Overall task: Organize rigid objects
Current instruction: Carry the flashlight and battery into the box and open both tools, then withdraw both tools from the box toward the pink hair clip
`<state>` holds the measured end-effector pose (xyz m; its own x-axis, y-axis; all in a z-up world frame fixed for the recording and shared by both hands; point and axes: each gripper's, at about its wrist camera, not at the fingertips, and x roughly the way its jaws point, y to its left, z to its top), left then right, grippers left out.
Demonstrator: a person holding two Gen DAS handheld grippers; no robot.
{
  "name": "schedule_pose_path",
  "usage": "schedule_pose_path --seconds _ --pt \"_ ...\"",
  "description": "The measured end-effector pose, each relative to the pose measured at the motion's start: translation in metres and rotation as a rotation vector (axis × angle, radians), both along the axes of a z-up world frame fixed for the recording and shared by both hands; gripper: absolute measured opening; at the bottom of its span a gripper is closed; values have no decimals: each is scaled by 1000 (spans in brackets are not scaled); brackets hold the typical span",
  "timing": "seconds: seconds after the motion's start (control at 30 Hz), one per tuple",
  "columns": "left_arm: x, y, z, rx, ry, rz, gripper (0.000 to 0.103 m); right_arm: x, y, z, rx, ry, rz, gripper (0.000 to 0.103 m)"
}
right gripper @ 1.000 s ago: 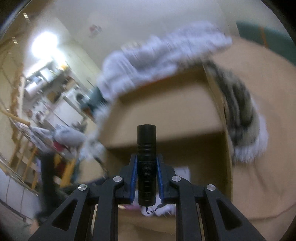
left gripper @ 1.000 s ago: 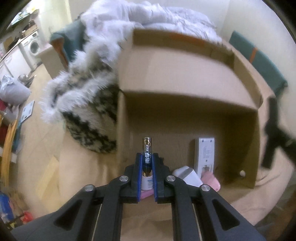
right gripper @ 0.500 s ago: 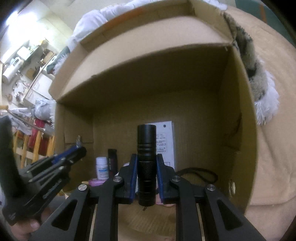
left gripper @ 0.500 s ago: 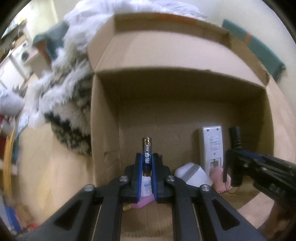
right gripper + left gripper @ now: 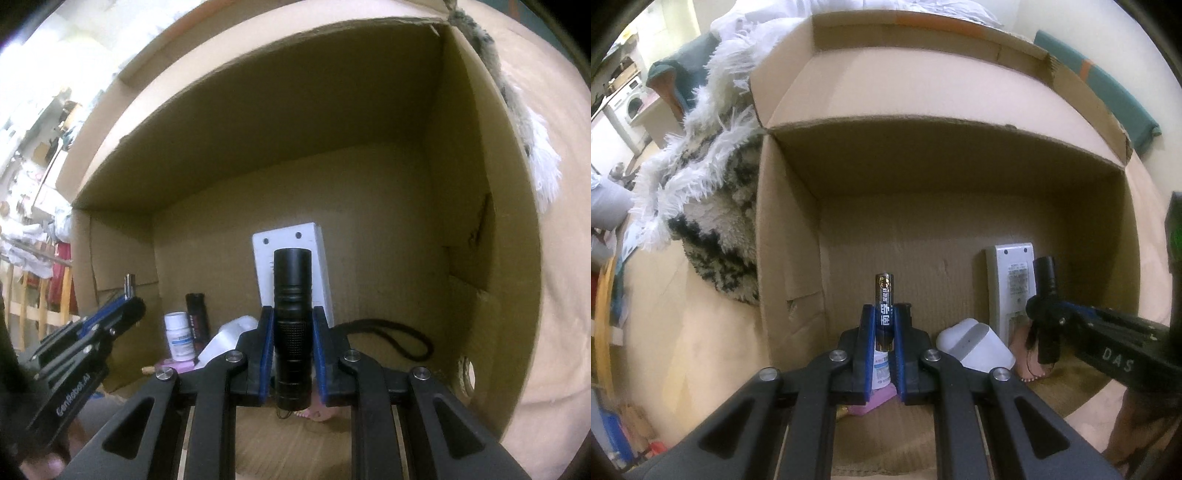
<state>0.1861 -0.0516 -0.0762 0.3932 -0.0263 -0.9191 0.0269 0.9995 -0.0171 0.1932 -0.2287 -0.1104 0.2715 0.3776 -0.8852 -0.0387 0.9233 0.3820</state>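
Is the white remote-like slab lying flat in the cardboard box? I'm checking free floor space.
No, the white remote-like slab stands upright against the cardboard box back wall.

Cardboard box [image 5: 960,206] open toward viewer. Remote control [image 5: 1012,280] in box, flat on floor, right of centre, reaching toward far wall. Case [image 5: 971,343] near and left of remote. Pill bottle [image 5: 180,336] left of case, at near edge. Fluffy rug [image 5: 713,206] outside box, against left wall.
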Motion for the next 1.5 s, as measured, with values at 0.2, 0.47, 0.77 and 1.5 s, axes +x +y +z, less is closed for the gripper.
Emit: schedule_pose_path --seconds 0.2,0.47,0.77,1.5 --pt "6 1 -8 4 12 10 9 2 5 1 13 -4 -2 20" --pt "5 2 -10 -3 30 25 26 -5 -2 29 46 -112 -10 75" --pt "-4 1 6 22 -57 19 60 -11 -13 46 52 -168 -26 94" --pt "-40 15 54 31 -159 77 61 -59 -33 53 99 -145 -86 94"
